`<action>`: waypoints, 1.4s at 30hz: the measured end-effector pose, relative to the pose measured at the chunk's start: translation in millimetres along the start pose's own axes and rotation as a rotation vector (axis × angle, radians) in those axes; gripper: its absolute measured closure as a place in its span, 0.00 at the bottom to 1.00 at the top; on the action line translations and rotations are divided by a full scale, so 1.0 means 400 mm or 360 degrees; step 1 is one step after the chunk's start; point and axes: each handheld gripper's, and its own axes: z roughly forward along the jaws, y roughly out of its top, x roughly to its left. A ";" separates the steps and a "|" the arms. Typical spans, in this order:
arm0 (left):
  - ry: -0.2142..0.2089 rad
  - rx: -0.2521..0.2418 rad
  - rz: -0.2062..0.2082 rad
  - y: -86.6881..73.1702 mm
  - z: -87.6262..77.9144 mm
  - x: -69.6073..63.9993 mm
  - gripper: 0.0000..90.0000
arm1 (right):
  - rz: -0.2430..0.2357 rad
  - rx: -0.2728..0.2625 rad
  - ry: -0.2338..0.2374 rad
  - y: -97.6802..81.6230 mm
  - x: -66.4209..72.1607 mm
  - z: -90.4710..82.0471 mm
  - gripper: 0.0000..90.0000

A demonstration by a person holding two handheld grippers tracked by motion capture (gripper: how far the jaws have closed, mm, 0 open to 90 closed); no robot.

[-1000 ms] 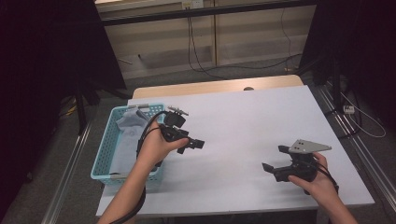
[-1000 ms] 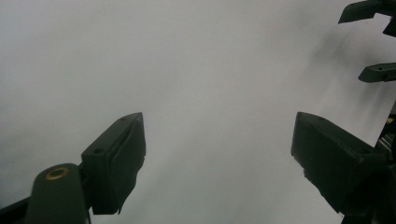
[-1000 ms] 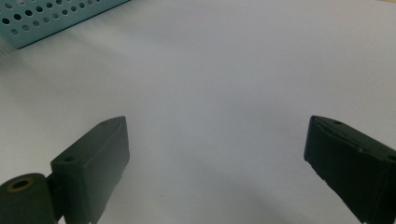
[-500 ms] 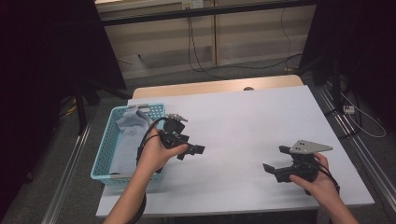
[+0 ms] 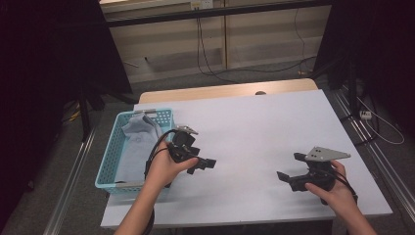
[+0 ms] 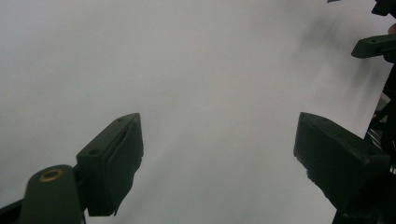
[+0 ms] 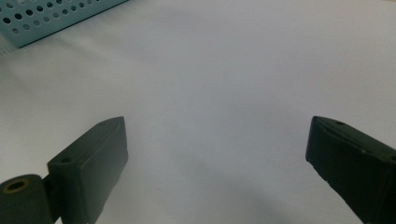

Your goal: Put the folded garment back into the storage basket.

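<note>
— Where's the left gripper [image 5: 204, 163] from where you stand?

— Just right of the blue basket [image 5: 108, 161], low over the white counter [image 5: 264, 132]. The hand is wrapped round its body and its jaws point toward the middle of the counter. They're spread wide with nothing between them; in the left gripper view there is only bare white surface in the gap [image 6: 217, 154].

— And the other one?

— The right gripper [image 5: 289, 170] is near the front right corner of the counter, well apart from the left one. It points across toward the left side, with the grey three-cornered plate on top. Its jaws are spread too and pinch nothing; the right gripper view shows plain counter between the two black pads [image 7: 217, 158], and a corner of the basket [image 7: 51, 16] far off at the top left.

— What's in the basket?

— A pale grey cloth [image 5: 138, 142], crumpled, lying inside it and reaching up toward the far wall. The basket sits at the left edge of the counter, its long side running front to back. Neither gripper touches the cloth or the basket; the left one is just beside the basket's right wall.

— Anything else on the counter?

— A small dark spot [image 5: 260, 92] at the far edge; I can't tell what it is.
</note>
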 end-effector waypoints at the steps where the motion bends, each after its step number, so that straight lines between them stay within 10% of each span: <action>1: -0.0004 0.0005 -0.0001 -0.003 0.002 0.000 0.18 | 0.0001 -0.0002 0.0001 0.000 0.000 0.000 0.06; 42: -0.0004 -0.0086 -0.0008 -0.110 0.004 0.017 0.17 | 0.0001 -0.0006 -0.0012 -0.001 -0.004 -0.008 0.06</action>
